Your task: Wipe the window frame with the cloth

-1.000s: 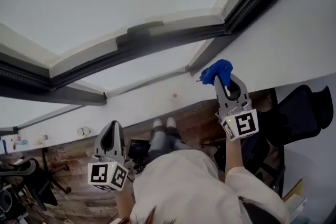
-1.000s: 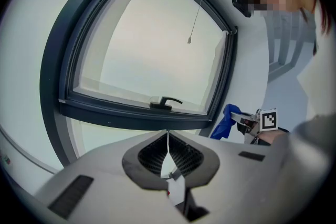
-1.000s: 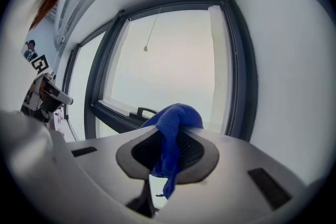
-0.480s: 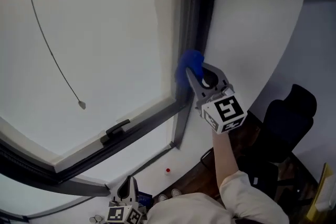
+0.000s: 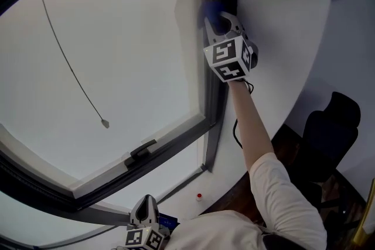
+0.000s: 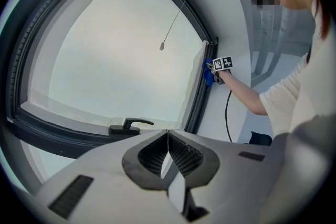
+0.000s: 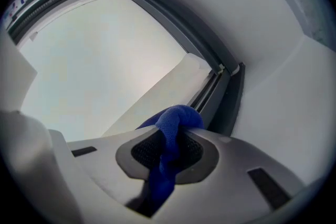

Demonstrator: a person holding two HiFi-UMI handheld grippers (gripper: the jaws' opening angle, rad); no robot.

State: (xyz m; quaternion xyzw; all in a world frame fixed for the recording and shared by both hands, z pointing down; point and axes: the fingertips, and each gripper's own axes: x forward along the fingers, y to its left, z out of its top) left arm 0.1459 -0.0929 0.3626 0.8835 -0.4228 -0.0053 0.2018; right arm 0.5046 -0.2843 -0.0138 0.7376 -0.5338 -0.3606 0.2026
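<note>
The right gripper [image 7: 169,147] has its jaws pinching the cloth [image 7: 176,118] at the window frame [image 7: 231,97]; hard rubbing could tug it free. The left gripper [image 6: 168,157] has its jaws pressed together.

No lettering, label, brand or number can be read on anything here.

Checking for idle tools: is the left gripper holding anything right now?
No, the left gripper has its jaws together with nothing between them; the blue cloth sits in the right gripper.
</note>
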